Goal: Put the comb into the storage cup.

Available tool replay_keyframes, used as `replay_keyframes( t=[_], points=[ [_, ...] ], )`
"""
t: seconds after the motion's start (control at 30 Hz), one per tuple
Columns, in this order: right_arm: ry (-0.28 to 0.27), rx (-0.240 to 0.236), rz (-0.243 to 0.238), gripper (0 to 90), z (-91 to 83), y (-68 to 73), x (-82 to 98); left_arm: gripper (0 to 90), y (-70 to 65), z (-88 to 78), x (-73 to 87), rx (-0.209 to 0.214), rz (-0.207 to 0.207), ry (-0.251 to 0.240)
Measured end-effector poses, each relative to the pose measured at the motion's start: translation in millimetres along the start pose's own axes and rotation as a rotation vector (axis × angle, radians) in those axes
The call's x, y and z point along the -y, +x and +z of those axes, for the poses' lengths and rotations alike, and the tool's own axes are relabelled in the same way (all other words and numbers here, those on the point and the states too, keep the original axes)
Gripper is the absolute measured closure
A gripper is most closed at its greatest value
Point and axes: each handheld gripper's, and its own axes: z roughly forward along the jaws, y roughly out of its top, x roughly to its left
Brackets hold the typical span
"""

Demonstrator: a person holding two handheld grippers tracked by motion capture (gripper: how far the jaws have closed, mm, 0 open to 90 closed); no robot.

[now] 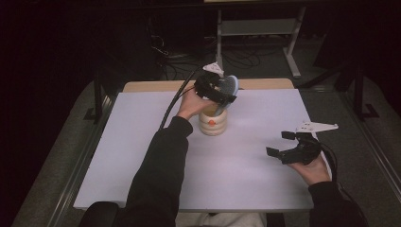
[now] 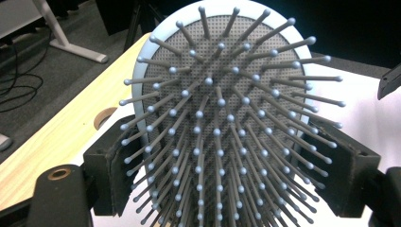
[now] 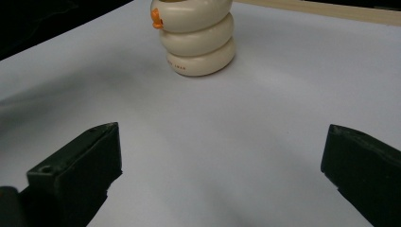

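Hairbrush (image 2: 222, 94), oval, pale-blue rimmed, ball-tipped grey pins, clamped by left gripper (image 2: 227, 175) above ribbed cream cup (image 1: 213, 121); right gripper (image 3: 222, 179) gapes empty.

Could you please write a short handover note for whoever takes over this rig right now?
Left gripper: shut on the hairbrush, jaws at either side of its head, bristles facing the gripper's camera; it is held over the cream ribbed holder.
Right gripper: open and holding nothing, low over the white mat, off to the right of the holder.
Things: the holder stands upright near the middle of the mat; the brush's handle seems to point down into it, though its lower end is hidden.
Done: brush gripped and brought to the holder.
Left, probably: seat or lift the brush, then release.
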Motion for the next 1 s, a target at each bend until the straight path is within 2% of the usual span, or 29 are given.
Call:
replay_keyframes(
  t=[0.63,0.77,0.93,1.0],
  points=[
    [0.010,-0.002,0.000,0.0,1.1,-0.4,0.3,17.8,-2.4,0.4,-1.8,-0.029,0.007,0.011],
    [0.011,-0.003,-0.002,0.0,1.4,-0.1,0.2,11.3,-0.9,-2.0,-1.6,-0.025,-0.013,0.005],
    [0.012,-0.002,0.001,0.0,1.4,-0.2,0.3,6.2,-0.9,-6.9,-0.2,-0.016,-0.014,0.005],
    [0.015,-0.002,0.001,0.0,1.6,-0.2,0.3,4.6,-1.8,-9.5,1.3,-0.024,-0.013,0.001]
  ],
)
